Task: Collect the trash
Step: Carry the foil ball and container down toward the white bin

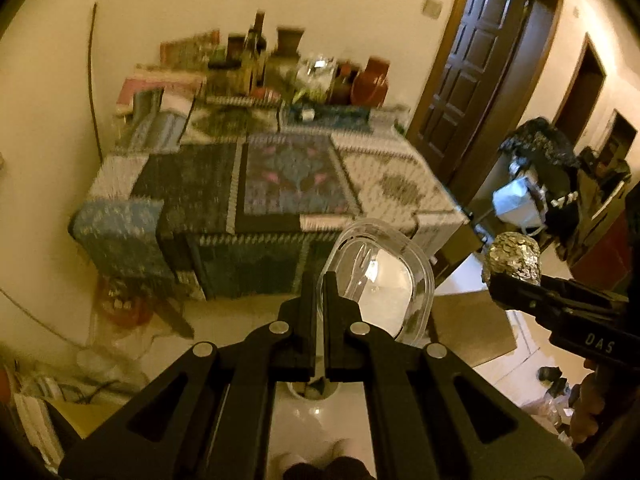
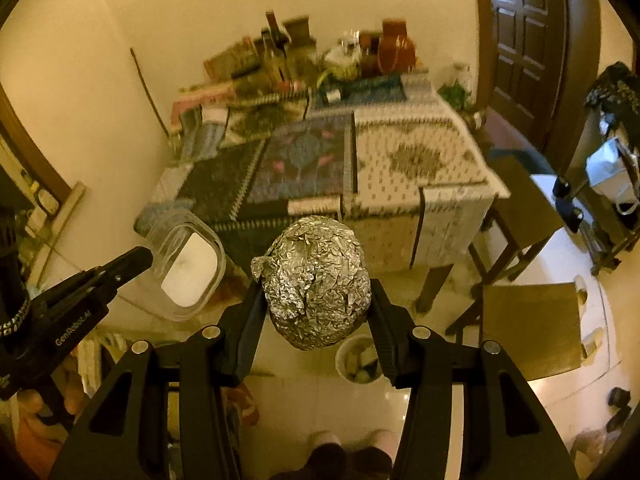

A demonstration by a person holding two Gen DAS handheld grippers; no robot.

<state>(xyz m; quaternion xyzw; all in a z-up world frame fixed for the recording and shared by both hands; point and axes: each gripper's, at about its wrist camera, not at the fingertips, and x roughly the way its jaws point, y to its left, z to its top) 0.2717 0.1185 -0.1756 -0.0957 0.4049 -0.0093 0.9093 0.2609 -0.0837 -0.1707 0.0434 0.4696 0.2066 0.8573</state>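
Foil, crumpled into a ball [image 2: 318,284], sits clamped between my right gripper's [image 2: 318,300] fingers, which are spread about as wide as the ball and press it from both sides. My left gripper [image 1: 319,292] is nearly closed, its fingers pinching the thin rim of a clear plastic tub [image 1: 380,276]; the tub hangs out ahead of and to the right of the fingertips, tilted with its open mouth facing the camera.

Both loads are up in the air, in front of the patchwork-covered table [image 2: 400,168] and clear of it. In the right wrist view the foil ball lies dead centre between the fingers, and a small round bin [image 2: 358,360] shows on the floor just below and to the right of it. In the left view what I take for the same bin [image 1: 312,390] peeks out directly under the fingers.

I judge the step in hand to be carrying both pieces to that bin. To do it well I would bring the right gripper a touch right so the ball is squarely above the bin's mouth, lower it close, then open. The tub looks wide against the bin, so I would drop it second, edge-first. Its rim grip is thin; I would keep the swing slow so it does not slip.
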